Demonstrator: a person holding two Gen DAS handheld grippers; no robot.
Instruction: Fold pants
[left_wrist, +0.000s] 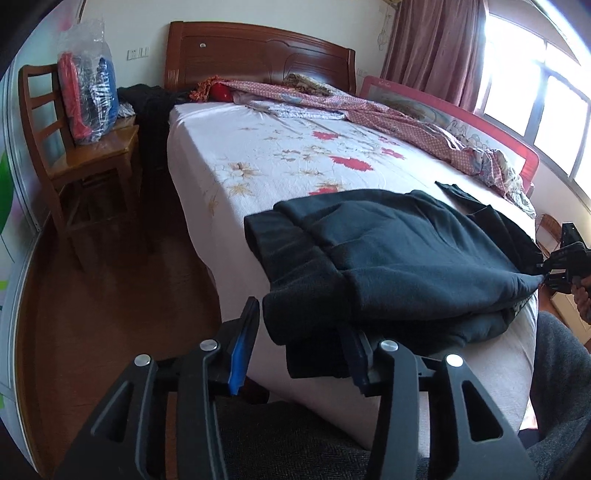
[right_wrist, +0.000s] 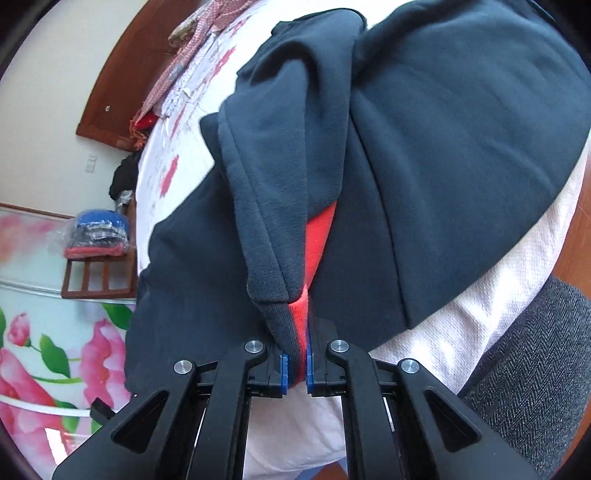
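Dark, fleecy pants (left_wrist: 388, 258) lie folded in thick layers at the foot edge of the bed (left_wrist: 258, 155), on its white flowered sheet. The left gripper (left_wrist: 299, 354) stands spread around a hanging fold, its pads not pressing. The right gripper (right_wrist: 296, 365) pinches a ribbed cuff with red lining.

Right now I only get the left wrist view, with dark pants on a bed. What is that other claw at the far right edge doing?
Observer: The right gripper is shut on a cuff of the pants.
Operator: Are the pants dark all through?
Observer: No. A red lining shows inside the pinched cuff.
Operator: Anything else over there?
Observer: A panel printed with pink flowers fills the left of that view.
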